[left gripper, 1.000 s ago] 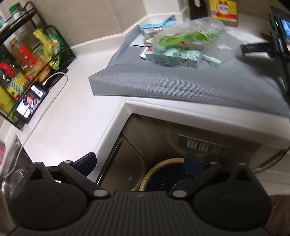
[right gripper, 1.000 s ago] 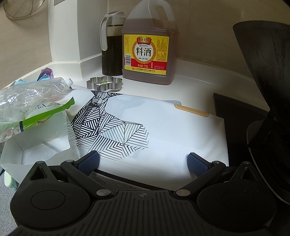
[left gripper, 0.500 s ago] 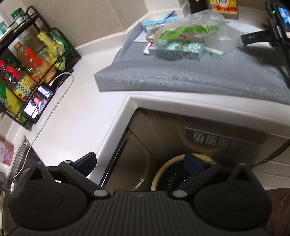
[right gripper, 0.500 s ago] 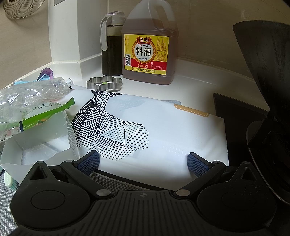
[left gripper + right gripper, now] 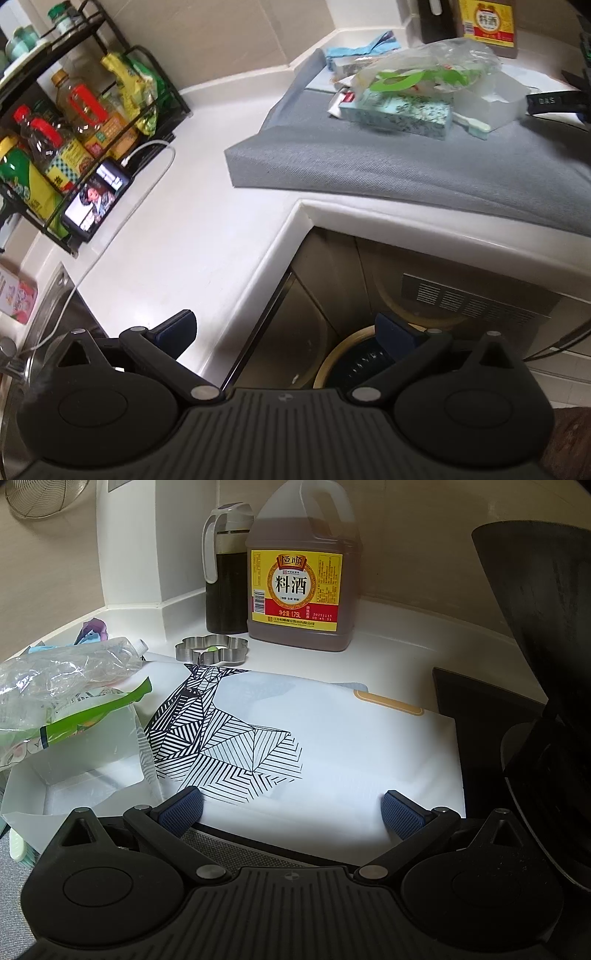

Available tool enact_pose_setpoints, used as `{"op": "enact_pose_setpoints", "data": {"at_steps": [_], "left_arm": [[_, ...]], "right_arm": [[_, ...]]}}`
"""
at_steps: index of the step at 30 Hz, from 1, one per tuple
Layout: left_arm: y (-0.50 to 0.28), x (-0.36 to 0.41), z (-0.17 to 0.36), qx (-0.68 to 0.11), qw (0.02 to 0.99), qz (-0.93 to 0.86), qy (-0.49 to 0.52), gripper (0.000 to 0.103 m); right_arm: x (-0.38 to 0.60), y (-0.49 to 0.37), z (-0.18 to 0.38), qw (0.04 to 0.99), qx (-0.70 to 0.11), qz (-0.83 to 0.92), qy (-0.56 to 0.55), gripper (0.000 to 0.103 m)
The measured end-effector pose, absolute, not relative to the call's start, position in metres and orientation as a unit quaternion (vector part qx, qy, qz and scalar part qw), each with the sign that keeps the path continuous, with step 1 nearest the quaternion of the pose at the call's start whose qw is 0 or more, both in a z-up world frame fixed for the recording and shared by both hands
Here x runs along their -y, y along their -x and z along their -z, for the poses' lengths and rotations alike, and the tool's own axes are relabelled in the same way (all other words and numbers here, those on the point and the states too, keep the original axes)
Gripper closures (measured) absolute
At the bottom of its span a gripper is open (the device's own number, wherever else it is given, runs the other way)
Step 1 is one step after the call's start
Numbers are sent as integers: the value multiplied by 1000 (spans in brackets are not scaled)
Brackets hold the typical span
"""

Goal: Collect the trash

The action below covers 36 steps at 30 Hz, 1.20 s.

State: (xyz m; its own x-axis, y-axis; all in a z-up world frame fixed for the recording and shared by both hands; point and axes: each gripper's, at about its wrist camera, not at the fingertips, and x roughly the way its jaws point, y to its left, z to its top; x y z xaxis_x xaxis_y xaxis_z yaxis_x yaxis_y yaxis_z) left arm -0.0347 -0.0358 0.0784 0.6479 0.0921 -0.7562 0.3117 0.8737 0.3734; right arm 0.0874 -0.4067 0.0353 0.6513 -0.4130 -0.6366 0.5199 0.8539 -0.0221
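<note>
Several pieces of trash lie heaped at the far end of a grey mat [image 5: 424, 162] on the white surface [image 5: 177, 236]: a crumpled clear bag [image 5: 436, 62], a green-and-white wrapper [image 5: 406, 79] under it, a flat speckled teal box [image 5: 399, 114], a white open carton [image 5: 491, 103], and blue scraps [image 5: 364, 50] toward the wall. The right view shows the same bag [image 5: 62, 672] and wrapper [image 5: 85, 712] sagging over the carton [image 5: 81, 779], beside a white sheet [image 5: 314, 746] printed with black geometric lines.

Judging by the heap, most of the collecting is left. A round bin [image 5: 354, 358] with a tan rim sits on the floor below the surface's edge, and I cannot tell whether anything is in it.

The left claw [image 5: 286, 334] is spread wide and empty, hanging over the bin and the corner of the surface, well apart from the heap. The right claw [image 5: 291, 808] is also wide and empty, low over the near edge of the sheet, with the carton just beside its left finger.

The bag is thin, glossy film, likely to collapse in a grip; the box and carton look stiff, with straight edges. The mat is woven cloth; the surface is smooth.

Beyond the sheet stand a metal flower-shaped cutter [image 5: 211, 649], a dark jug [image 5: 227, 568] and a big brown bottle [image 5: 301, 572]. On the left are a wire rack [image 5: 74, 122] of bottles and a phone [image 5: 95, 199] on a cable.
</note>
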Motion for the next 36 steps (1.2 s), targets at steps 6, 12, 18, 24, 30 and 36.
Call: {"op": "enact_pose_setpoints", "data": {"at_steps": [6, 12, 18, 24, 30, 36], "left_arm": [[-14, 58, -86, -436, 867, 46, -237, 0], [-38, 65, -73, -445, 866, 67, -216, 0], [-54, 82, -69, -444, 872, 91, -185, 0], [-56, 107, -88, -397, 894, 123, -167, 0], [-55, 99, -101, -386, 901, 127, -151, 0], [-45, 74, -109, -383, 905, 129, -136, 0]], "right_arm": [[407, -87, -35, 905, -328, 258, -82, 0], [407, -87, -35, 905, -328, 258, -81, 0], [407, -87, -35, 905, -328, 258, -81, 0], [406, -88, -36, 905, -328, 258, -81, 0], [409, -89, -37, 905, -328, 258, -80, 0], [409, -92, -37, 905, -328, 259, -85, 0]]}}
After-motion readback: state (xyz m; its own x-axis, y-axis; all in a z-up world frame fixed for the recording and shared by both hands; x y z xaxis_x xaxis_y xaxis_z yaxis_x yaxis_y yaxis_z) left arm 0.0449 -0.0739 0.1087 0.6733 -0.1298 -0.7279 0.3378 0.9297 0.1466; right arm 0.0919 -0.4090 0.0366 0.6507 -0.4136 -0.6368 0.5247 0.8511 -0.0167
